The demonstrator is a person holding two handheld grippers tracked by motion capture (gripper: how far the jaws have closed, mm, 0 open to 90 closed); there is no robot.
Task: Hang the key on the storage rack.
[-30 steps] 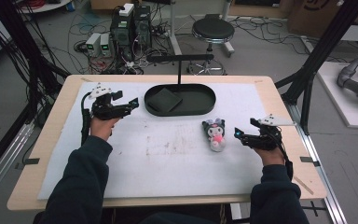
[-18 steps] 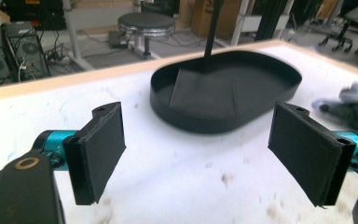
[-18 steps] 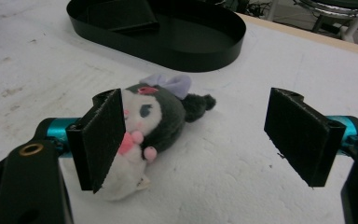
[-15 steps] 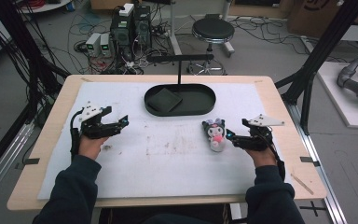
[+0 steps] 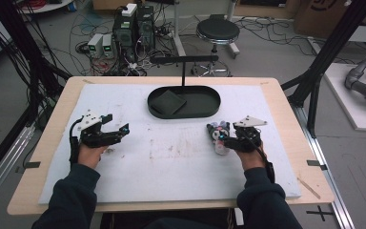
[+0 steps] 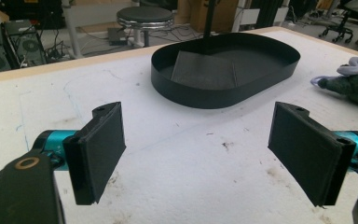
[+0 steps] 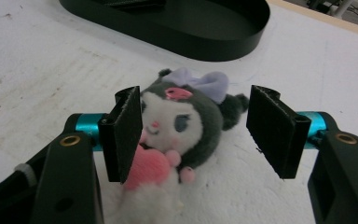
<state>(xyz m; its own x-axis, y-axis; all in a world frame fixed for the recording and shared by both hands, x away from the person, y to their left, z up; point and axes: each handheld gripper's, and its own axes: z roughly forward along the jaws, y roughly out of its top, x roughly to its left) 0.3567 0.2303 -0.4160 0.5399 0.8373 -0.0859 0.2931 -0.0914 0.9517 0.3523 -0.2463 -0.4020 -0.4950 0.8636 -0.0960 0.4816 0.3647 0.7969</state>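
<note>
**Jaws spread around the plush toy**

Nearest in, the right gripper (image 7: 193, 135) has its jaws wide apart on either side of the plush toy (image 7: 179, 126), which lies on the white mat (image 5: 171, 162) right of centre; one pad sits just beside its cheek. Over on the left, the left gripper (image 6: 198, 149) is open too, holding nothing. Farther back, the black oval tray (image 5: 205, 110) holds a flat dark square (image 5: 167, 101) at its left end.
</note>
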